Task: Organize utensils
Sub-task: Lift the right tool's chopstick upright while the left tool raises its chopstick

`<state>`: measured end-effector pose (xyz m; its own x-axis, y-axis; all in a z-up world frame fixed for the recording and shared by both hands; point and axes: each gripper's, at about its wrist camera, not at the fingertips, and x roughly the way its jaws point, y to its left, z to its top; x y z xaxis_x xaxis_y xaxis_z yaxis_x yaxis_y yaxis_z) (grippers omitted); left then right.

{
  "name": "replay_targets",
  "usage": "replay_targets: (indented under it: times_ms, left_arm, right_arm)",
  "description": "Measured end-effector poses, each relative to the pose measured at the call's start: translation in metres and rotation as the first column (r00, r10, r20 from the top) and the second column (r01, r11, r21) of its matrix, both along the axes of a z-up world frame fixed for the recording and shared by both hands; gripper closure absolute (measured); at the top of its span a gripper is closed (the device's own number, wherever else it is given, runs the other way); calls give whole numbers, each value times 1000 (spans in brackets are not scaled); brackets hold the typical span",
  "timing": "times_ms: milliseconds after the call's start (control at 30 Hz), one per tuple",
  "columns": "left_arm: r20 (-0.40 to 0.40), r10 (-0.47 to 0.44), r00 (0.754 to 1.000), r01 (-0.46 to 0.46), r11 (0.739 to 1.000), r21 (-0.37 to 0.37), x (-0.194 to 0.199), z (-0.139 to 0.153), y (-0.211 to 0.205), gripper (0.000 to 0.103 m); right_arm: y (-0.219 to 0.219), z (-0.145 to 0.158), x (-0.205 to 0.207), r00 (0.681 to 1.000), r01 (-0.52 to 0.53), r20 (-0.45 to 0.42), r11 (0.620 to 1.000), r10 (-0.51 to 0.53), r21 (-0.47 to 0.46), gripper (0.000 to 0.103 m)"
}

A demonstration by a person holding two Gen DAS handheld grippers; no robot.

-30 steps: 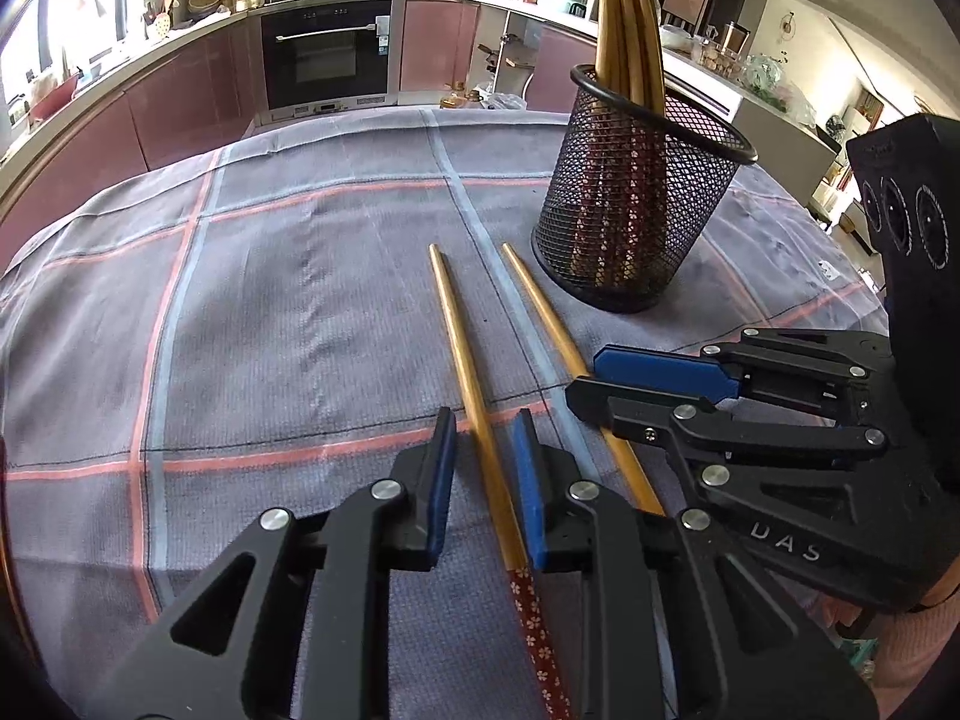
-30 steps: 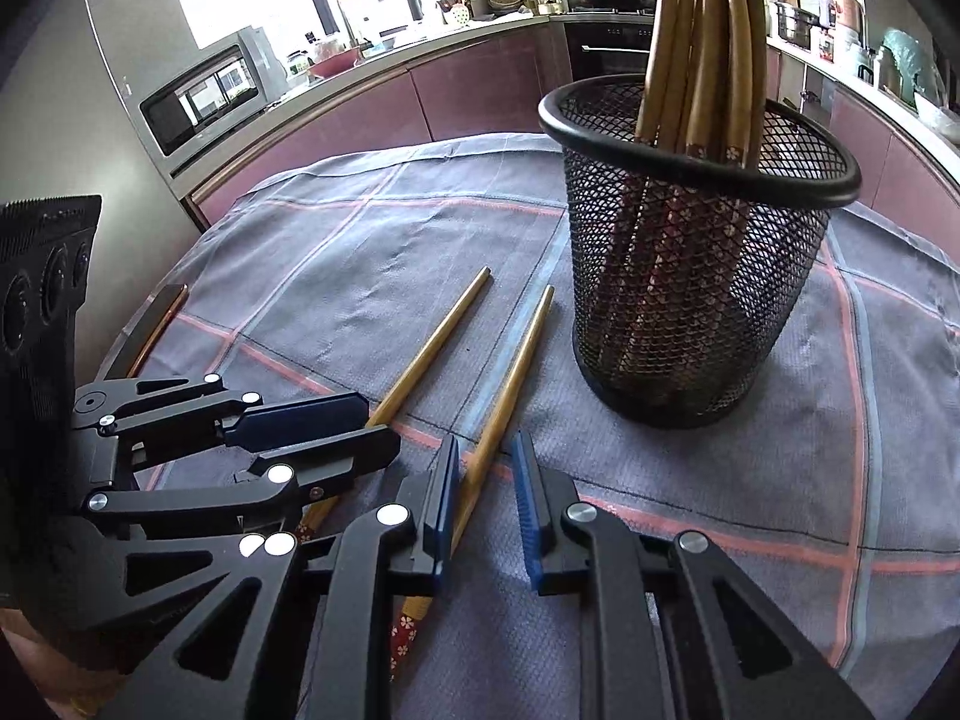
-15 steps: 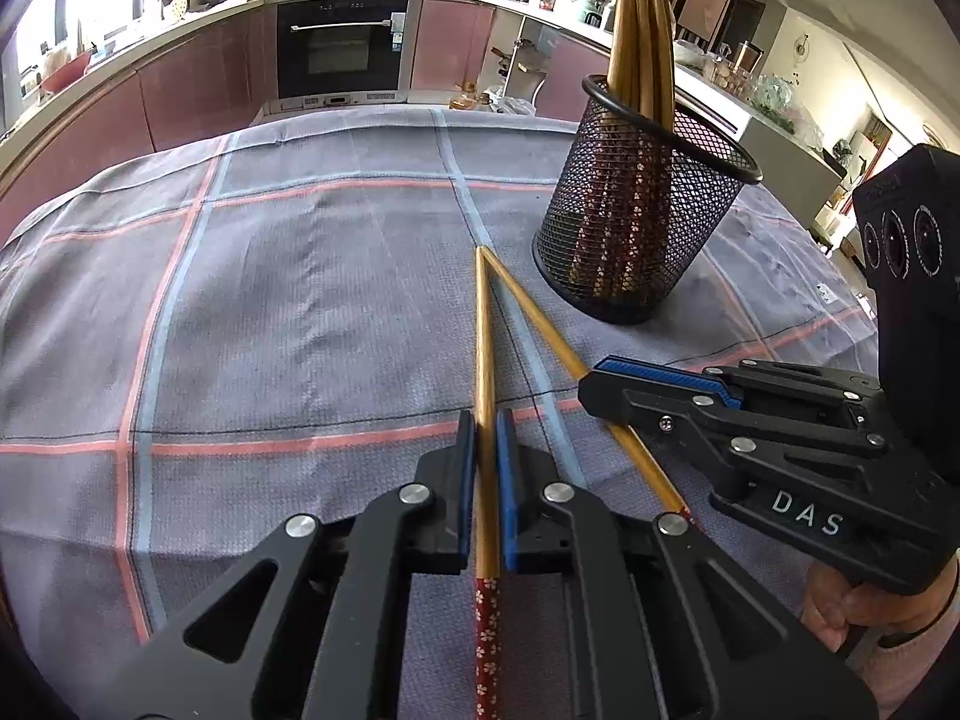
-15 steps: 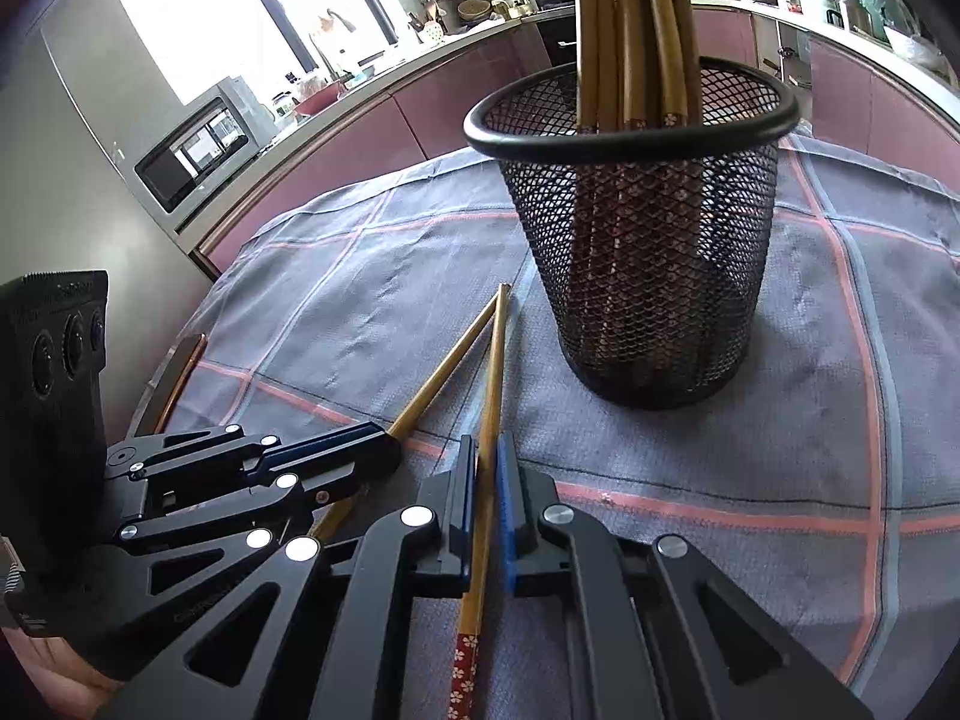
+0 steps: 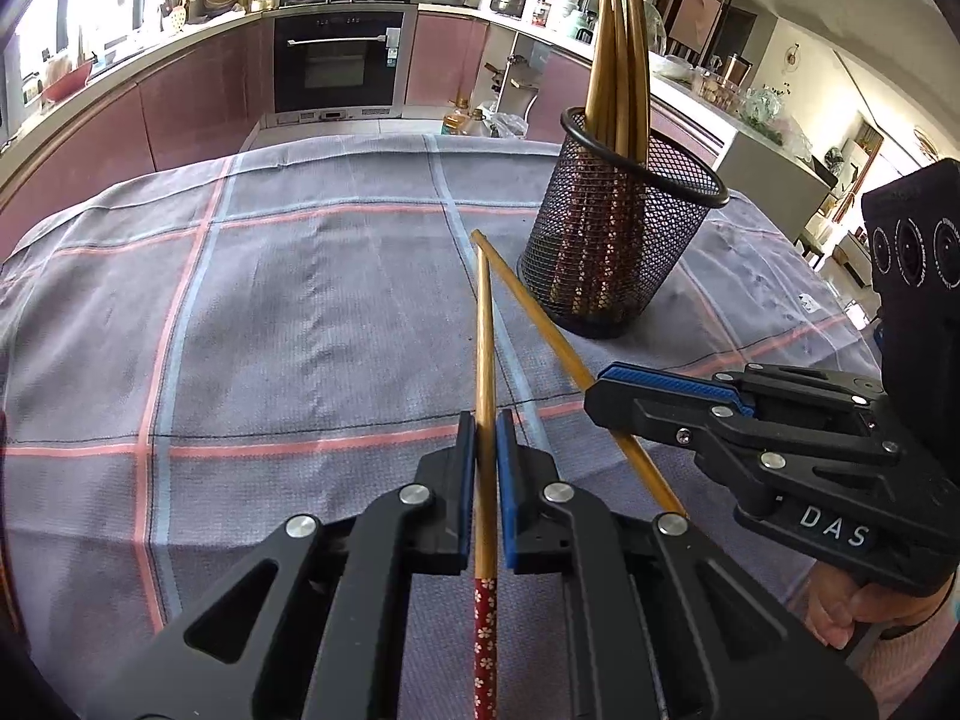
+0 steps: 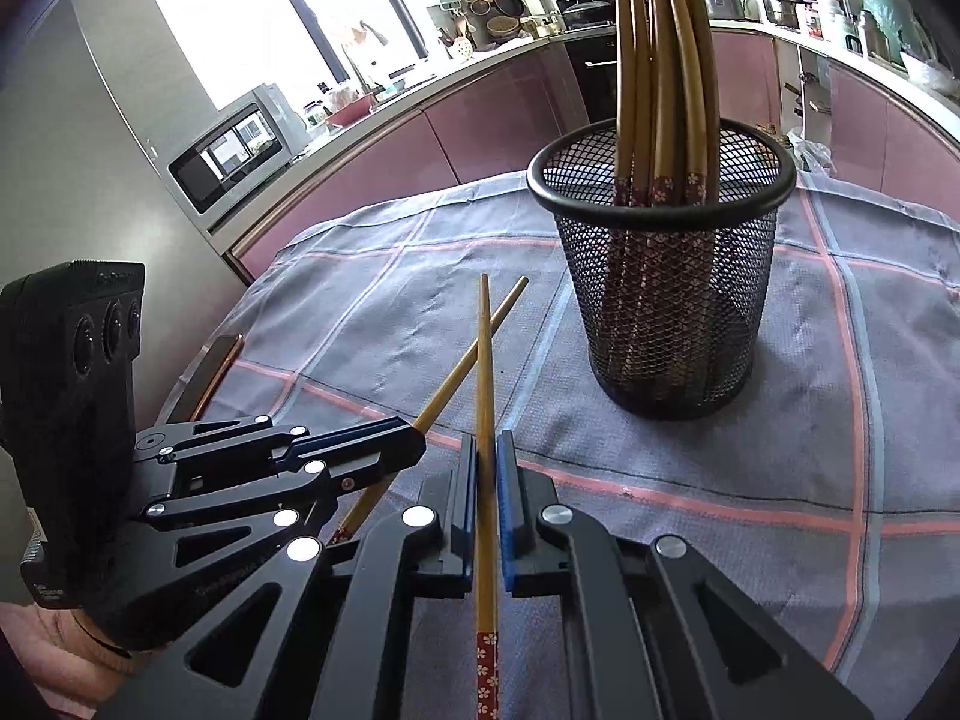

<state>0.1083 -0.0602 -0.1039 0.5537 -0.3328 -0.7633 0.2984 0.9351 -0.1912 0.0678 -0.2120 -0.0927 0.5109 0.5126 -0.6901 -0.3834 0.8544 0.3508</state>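
1. Two chopsticks were held at this moment, one in each tool. The left gripper was closed on a chopstick, clamped just ahead of its red flowered end, with the plain tip pointing forward.
2. The right gripper was likewise closed on the second chopstick, gripped above its red patterned end.
3. The two sticks were seen crossing near their tips, in front of the mesh cup. Whether the tips rested on the cloth or were raised off it could not be told.
4. The step in hand was judged to be the pickup of the last two loose chopsticks; several others were already standing in the cup, tips up.
5. The next move was judged to call for tilting each stick upright, patterned end down, and lowering it inside the black rim without knocking the light cup over.
6. The table was covered by a grey checked tablecloth with pink and blue lines; the cup stood toward its far right part in the left view.
7. Behind the table, a kitchen with pink cabinets, a built-in oven and a microwave was visible.
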Motion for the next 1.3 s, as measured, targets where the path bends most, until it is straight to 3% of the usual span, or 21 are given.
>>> replay_targets:
  times_ms: [400, 1033, 1300]
  left_arm:
    - [36, -18, 999, 19, 1000, -19, -9, 15, -1, 95]
    - [34, -44, 998, 45, 999, -18, -14, 13, -6, 95]
    - [34, -42, 999, 43, 999, -20, -14, 14, -4, 95]
  right_arm:
    - [-1, 14, -8, 999, -27, 41, 999, 26, 19, 97]
    - [5, 2, -4, 999, -53, -6, 998, 53, -19, 95]
    - [1, 11, -8, 999, -40, 36, 999, 40, 3, 97]
